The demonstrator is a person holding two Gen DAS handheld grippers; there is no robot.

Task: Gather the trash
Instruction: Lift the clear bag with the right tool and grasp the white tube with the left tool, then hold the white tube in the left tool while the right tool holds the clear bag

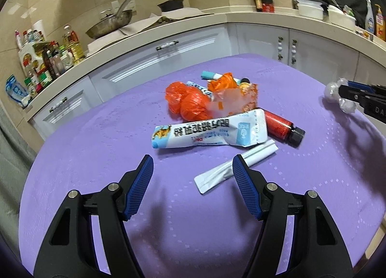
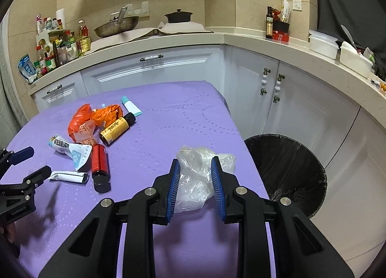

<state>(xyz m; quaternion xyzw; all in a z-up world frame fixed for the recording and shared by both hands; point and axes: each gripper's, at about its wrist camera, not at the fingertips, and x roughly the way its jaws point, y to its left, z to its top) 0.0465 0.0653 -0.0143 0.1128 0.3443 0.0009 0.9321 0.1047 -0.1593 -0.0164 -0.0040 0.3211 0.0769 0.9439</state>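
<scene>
Right gripper (image 2: 196,176) jaws clamp a clear plastic bag (image 2: 201,171); left gripper (image 1: 193,176) jaws gape empty, white sachet (image 1: 235,165) between them.

Home kitchen: wok (image 2: 115,25) on stove, white cabinets (image 2: 154,68), condiment bottles (image 1: 50,60).

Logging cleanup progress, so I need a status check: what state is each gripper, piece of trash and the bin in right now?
left gripper: open, holding nothing, above the white sachet.
right gripper: shut on the clear plastic bag.
clear plastic bag: crumpled, pinched between the fingers.
trash bin: open, black liner in.
red bottle: on its side, capped.
yellow bottle: on its side, capped.
toothpaste tube: flattened, lying down.
orange bags: crumpled on the purple cloth.
white sachet: lying flat.
</scene>
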